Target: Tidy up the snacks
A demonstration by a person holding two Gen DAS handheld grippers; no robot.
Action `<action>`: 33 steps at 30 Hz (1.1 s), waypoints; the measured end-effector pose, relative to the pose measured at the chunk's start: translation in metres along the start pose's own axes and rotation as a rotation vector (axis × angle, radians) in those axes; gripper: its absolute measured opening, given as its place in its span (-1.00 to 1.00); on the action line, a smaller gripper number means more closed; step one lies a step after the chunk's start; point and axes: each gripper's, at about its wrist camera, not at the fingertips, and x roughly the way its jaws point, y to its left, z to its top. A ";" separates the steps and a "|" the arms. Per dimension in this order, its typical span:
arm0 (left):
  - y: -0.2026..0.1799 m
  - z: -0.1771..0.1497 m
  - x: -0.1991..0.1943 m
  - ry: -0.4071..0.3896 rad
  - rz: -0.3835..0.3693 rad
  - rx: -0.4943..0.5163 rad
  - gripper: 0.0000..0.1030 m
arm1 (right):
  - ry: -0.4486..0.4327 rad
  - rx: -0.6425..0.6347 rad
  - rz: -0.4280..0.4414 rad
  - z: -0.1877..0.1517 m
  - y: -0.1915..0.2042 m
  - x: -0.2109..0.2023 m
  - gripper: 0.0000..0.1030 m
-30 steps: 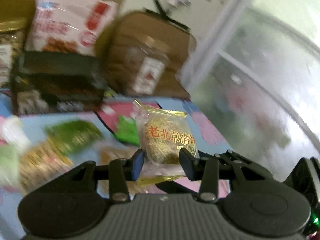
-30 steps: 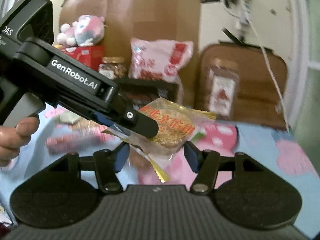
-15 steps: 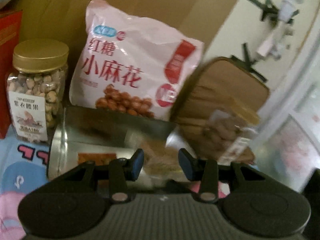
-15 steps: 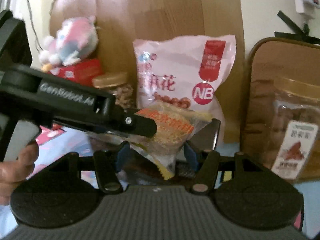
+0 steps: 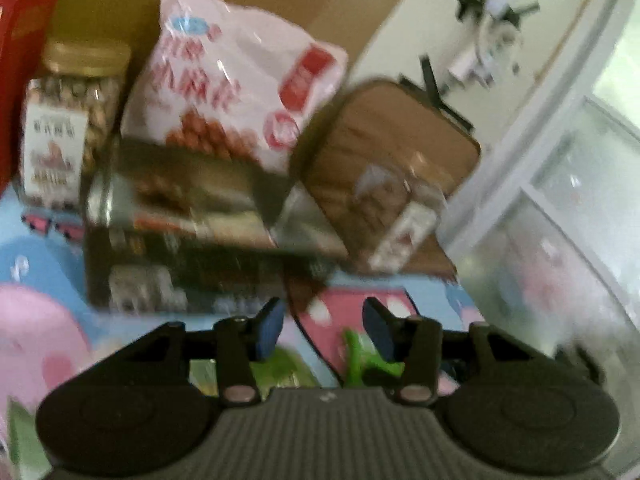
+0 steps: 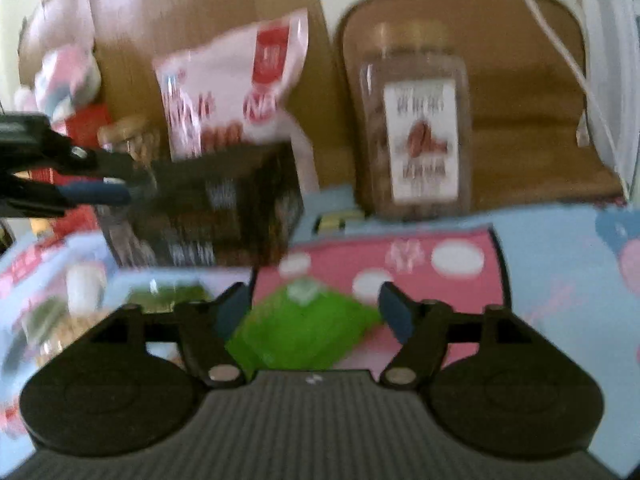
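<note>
Both views are blurred by motion. My left gripper has its jaws opening with nothing between them, just short of the dark open box. It also shows at the left of the right wrist view, where the left gripper points at the box. My right gripper hangs over the pink mat, jaws opening wide. A green snack packet lies on the mat between its fingers, untouched by the pads. The green packet peeks out below the left fingers too.
A pink snack bag leans on cardboard behind the box. A gold-lidded nut jar stands to its left. A clear jar stands against a brown cushion on the right. More small packets lie at the left.
The gold pastry packet that my left gripper held over the dark box is gone from its jaws. Both grippers have pulled back and dipped. The right jaws stand wider, now over the green packet.
</note>
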 end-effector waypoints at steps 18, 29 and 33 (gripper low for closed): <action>-0.049 -0.070 -0.025 0.104 0.041 0.006 -0.13 | -0.079 -0.018 -0.232 -0.035 0.008 -0.050 0.65; -0.090 -0.119 -0.051 0.052 0.171 -0.006 -0.10 | -0.558 0.124 -0.049 -0.108 0.060 -0.179 0.66; -0.091 -0.135 -0.062 0.048 0.225 -0.044 -0.10 | -0.633 0.109 0.026 -0.122 0.074 -0.217 0.66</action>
